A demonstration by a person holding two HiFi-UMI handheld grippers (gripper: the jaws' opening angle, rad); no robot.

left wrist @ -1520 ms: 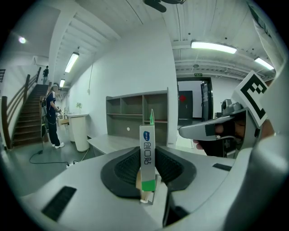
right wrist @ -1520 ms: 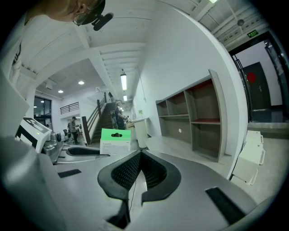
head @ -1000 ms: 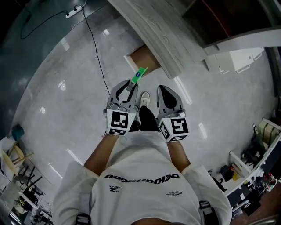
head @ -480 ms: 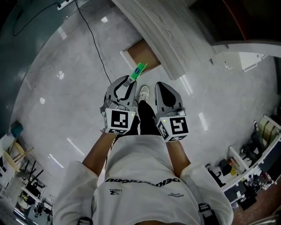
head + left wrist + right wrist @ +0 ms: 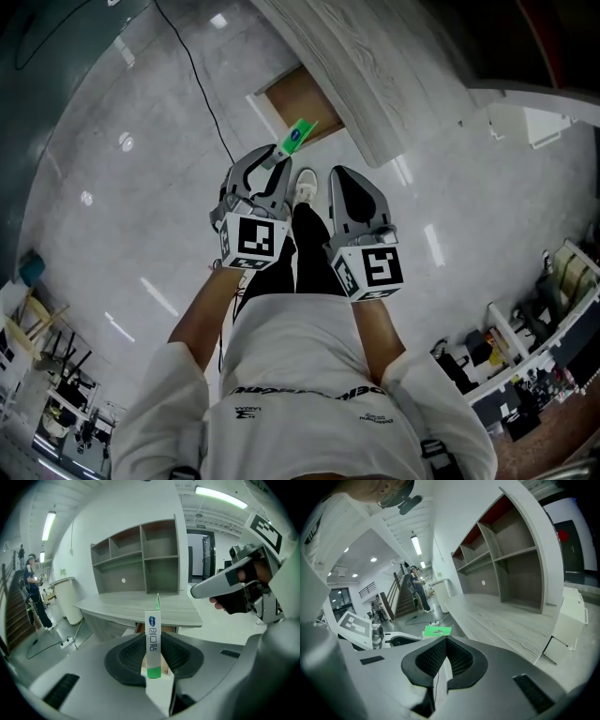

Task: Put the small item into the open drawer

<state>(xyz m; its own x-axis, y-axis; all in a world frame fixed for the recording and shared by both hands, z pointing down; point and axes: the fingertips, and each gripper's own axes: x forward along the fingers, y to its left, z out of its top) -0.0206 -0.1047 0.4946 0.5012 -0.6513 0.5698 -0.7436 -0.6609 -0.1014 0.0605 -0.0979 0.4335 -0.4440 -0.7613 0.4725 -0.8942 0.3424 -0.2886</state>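
Observation:
My left gripper [image 5: 269, 165] is shut on a slim white box with green ends [image 5: 298, 137], which sticks out past the jaws toward the open drawer [image 5: 298, 101]. The drawer's brown inside shows under the edge of the grey wood desk [image 5: 361, 80]. In the left gripper view the box [image 5: 153, 620] stands upright between the dark pads of the left gripper [image 5: 153, 640], with the desk [image 5: 136, 606] just beyond. My right gripper [image 5: 339, 180] hangs beside the left, jaws together and empty. In the right gripper view, the right gripper [image 5: 446, 642] has the box's green end [image 5: 437, 631] showing at its left.
A black cable [image 5: 202, 103] runs across the glossy grey floor left of the drawer. My white shoe [image 5: 307, 185] is below the grippers. A shelf unit [image 5: 140, 559] stands on the desk. Cluttered racks [image 5: 525, 366] sit at the lower right, and people stand by stairs [image 5: 415, 590] far off.
Both grippers have sunk lower, the left still holding the box. In the head view the open drawer has come further into sight and the box tip points closer to it.

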